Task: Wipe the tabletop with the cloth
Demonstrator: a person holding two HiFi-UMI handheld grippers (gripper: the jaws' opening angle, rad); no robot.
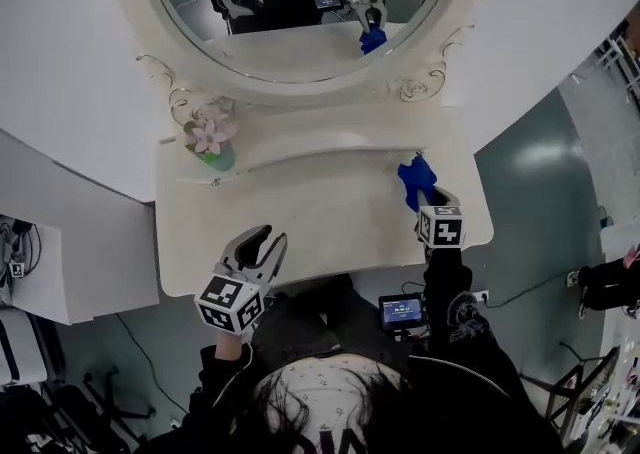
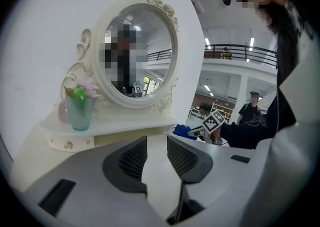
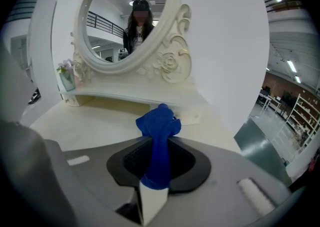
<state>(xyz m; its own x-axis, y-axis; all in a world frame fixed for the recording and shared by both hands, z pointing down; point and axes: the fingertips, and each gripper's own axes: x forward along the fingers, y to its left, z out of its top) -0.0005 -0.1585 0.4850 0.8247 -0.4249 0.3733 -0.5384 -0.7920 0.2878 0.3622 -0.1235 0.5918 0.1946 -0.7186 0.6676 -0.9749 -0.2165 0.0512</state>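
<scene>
Cream-white dressing-table top below an oval mirror | bunched blue cloth is clamped in the right gripper above the top's right side | left gripper is held narrowly parted, empty | wiping judged about to start; cloth must be lowered, pressed, swept leftward

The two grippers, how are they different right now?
The left gripper is open and holds nothing; the right gripper is shut on the blue cloth. The left gripper hangs at the tabletop's front edge; the right gripper reaches farther in, on the right side. Both carry a cube with square markers.
</scene>
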